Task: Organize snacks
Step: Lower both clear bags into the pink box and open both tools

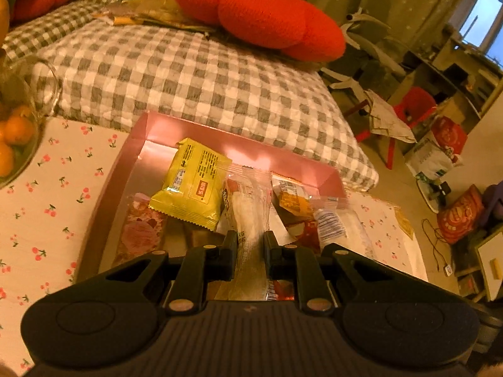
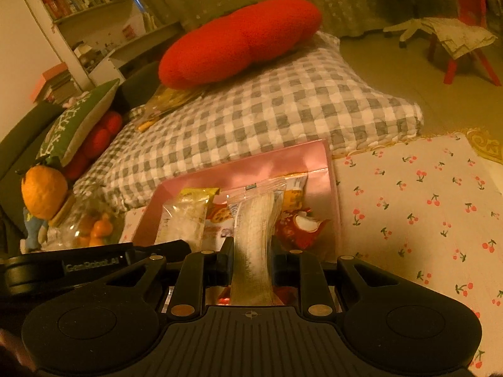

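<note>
A pink tray [image 1: 220,139] sits on the cherry-print cloth and holds several snack packets. Among them are a yellow packet [image 1: 191,182], a pink-patterned one [image 1: 141,229] and an orange-and-clear one [image 1: 295,201]. My left gripper [image 1: 250,240] hovers over the tray's near side, shut on a long clear-wrapped snack [image 1: 248,207] that sticks out forward. In the right wrist view my right gripper [image 2: 253,251] is shut on another long clear-wrapped pale snack bar [image 2: 256,216], held over the same tray [image 2: 245,163]. A red packet [image 2: 301,223] lies below it.
A grey checked cushion [image 1: 188,72] with a red plush pillow [image 1: 261,12] lies right behind the tray. A glass bowl of oranges [image 1: 15,135] stands left of it. The left gripper's housing [image 2: 78,264] is close on my right gripper's left. Cherry-print cloth [image 2: 424,204] spreads to the right.
</note>
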